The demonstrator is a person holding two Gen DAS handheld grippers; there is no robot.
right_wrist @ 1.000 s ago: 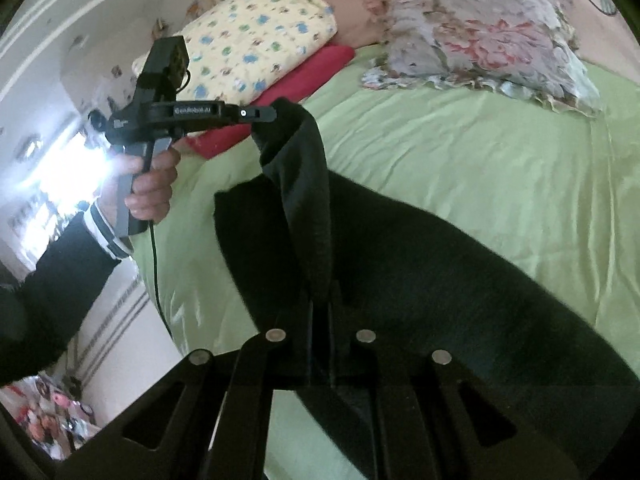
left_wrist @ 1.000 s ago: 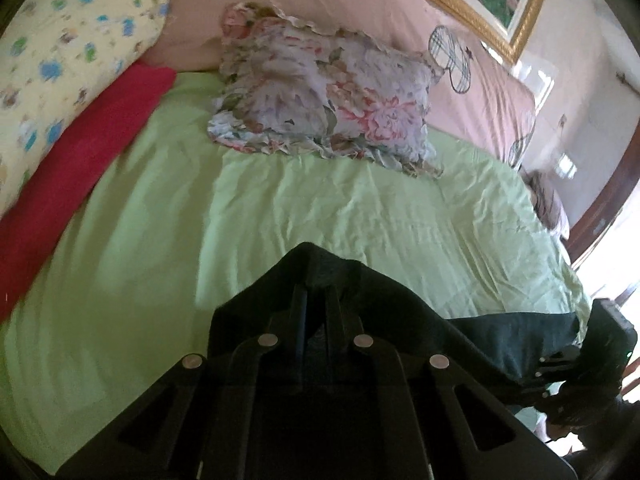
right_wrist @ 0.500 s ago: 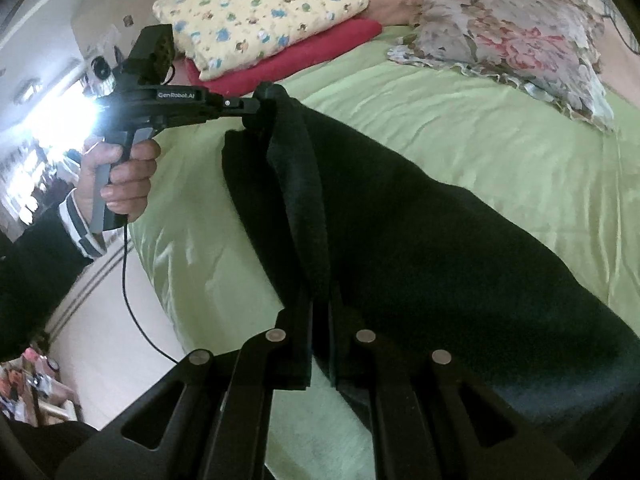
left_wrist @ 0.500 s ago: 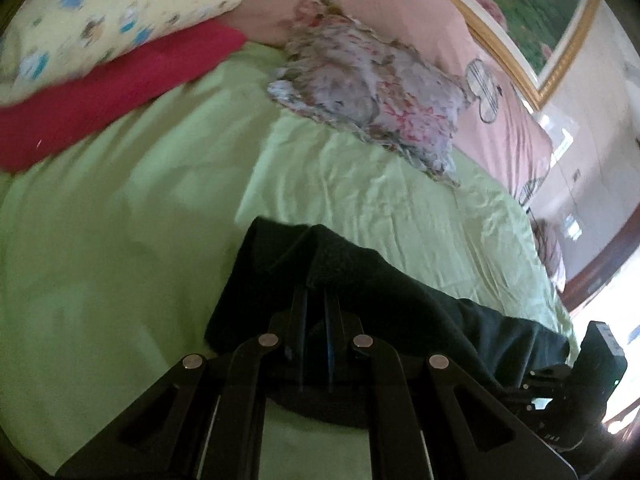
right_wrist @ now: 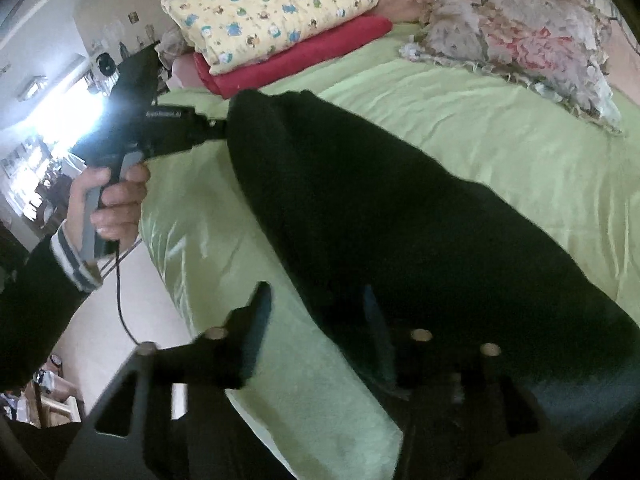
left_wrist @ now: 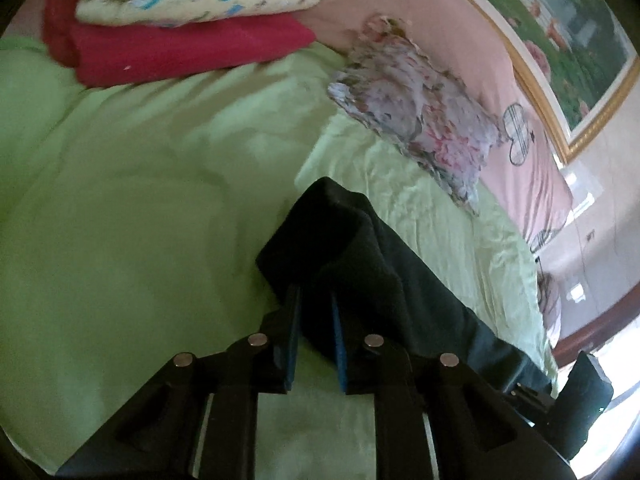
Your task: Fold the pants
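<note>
The dark pants (right_wrist: 400, 208) lie stretched along the near edge of the green bedsheet (left_wrist: 120, 200), their long axis running straight from one gripper to the other. The left gripper (left_wrist: 314, 332) has its fingers a narrow way apart with a bunched end of the cloth between them; whether it truly grips I cannot tell. The right gripper (right_wrist: 316, 320) stands wide, one finger over bare sheet, the other over the cloth. Both ends sit equally near a hand, so the next fold likely runs along that axis.
</note>
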